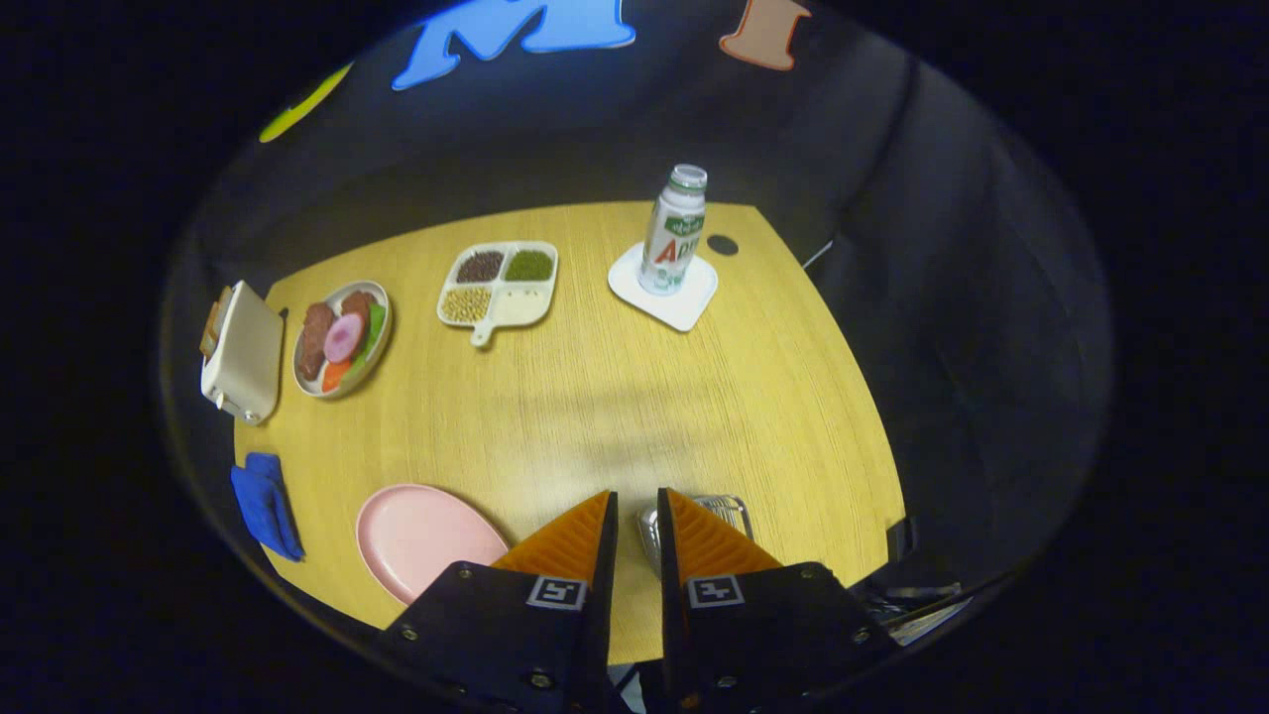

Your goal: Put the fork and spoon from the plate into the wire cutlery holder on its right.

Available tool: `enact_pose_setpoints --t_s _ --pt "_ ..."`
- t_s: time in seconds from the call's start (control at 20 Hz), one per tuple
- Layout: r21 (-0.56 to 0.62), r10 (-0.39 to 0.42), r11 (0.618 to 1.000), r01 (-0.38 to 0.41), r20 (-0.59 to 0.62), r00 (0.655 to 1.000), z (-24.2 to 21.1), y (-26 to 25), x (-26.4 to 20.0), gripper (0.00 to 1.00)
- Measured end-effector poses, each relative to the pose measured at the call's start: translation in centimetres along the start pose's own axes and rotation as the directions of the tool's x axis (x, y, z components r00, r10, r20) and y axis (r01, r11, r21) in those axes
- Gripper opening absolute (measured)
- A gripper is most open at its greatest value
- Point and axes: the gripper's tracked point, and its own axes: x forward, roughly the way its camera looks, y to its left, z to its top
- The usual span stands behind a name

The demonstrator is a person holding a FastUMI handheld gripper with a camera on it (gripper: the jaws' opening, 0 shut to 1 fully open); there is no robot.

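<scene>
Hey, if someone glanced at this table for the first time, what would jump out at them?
Probably the hand-held gripper, its fingers close together with only a narrow gap, right over the wire cutlery holder, with the bare pink plate just beside them. Beyond, a drink bottle stands upright on a white coaster, and a divided tray of beans sits next to a plate of food.
</scene>
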Motion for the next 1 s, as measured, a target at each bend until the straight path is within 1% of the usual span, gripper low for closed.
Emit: enact_pose_setpoints --t_s 0.1,0.15,0.2,0.3,0.4,0.45,0.5,0.6,0.7,0.75,0.85,0.95,1.0 --pt "-0.003 0.032 0.999 -0.032 0.15 0.988 2.2 1.3 -1.7 0.23" --pt "-0.002 0.051 0.999 -0.052 0.22 0.974 3.3 2.3 -2.8 0.23" --pt "-0.003 0.074 0.997 -0.076 0.297 0.952 4.6 3.3 -4.3 0.23" --pt "-0.001 0.105 0.993 -0.117 0.447 0.888 7.4 5.3 -7.6 0.23" --pt "-0.008 0.154 0.984 -0.179 0.554 0.818 9.7 7.9 -11.8 0.23" --pt "-0.013 0.159 0.982 -0.189 0.603 0.781 10.1 8.7 -14.3 0.23" --pt "-0.015 0.156 0.981 -0.191 0.643 0.75 10.6 9.2 -16.0 0.23" --pt "-0.027 0.16 0.98 -0.197 0.699 0.697 11.1 10.4 -19.1 0.22" --pt "-0.077 0.207 0.971 -0.227 0.745 0.634 11.2 12.3 -22.4 0.23" --pt "-0.102 0.222 0.969 -0.227 0.768 0.602 11.2 12.9 -24.0 0.22" --pt "-0.13 0.233 0.967 -0.218 0.794 0.562 11.0 13.6 -26.4 0.22" --pt "-0.157 0.26 0.96 -0.23 0.802 0.538 10.5 14.8 -28.4 0.22" --pt "-0.173 0.275 0.956 -0.237 0.809 0.52 10.4 15.4 -29.5 0.22"
